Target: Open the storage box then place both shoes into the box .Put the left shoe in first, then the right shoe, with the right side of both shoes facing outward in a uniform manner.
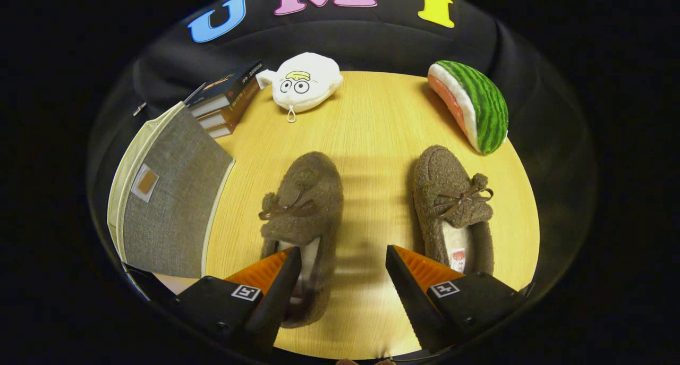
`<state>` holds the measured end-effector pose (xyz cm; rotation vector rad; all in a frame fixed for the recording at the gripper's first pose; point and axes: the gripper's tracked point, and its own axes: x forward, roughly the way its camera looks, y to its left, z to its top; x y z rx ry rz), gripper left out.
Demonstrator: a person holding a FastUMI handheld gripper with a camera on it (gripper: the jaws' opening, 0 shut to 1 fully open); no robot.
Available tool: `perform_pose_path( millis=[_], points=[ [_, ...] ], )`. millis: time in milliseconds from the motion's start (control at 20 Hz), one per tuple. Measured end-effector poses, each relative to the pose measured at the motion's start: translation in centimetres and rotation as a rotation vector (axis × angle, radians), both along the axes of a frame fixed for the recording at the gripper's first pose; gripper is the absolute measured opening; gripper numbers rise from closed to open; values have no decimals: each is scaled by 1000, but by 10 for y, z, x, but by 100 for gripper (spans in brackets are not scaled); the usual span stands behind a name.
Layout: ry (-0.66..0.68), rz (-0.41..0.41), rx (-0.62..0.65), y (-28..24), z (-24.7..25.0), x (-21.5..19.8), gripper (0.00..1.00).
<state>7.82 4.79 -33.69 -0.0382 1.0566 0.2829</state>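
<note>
Gripper view: gripper (342, 280) spread wide, holding nothing, over the table (372, 120); left shoe (303, 216) just ahead at 11 o'clock, right shoe (451, 205) at 1. Box (170, 205) sits closed at 9 o'clock, so best swing there first and catch its lid edge squarely.

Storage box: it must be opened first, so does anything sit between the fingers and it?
Nothing visible does. The box lies closed beside the left shoe; the open fingers straddle bare table.
</note>
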Motion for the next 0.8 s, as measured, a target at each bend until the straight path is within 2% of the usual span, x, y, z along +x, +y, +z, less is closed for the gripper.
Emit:
perform_pose_path(
  millis=[200, 300, 450, 550, 650, 750, 800],
  points=[
    [47, -3, 35, 5, -12, 9, 98],
    [59, 18, 53, 13, -15, 9, 88],
    [62, 26, 34, 18, -18, 8, 48],
    [89, 9, 43, 22, -21, 5, 27],
    [110, -21, 60, 22, -21, 8, 24],
    [122, -34, 76, 20, -22, 8, 11],
    [130, -35, 83, 21, -21, 7, 11]
  ],
)
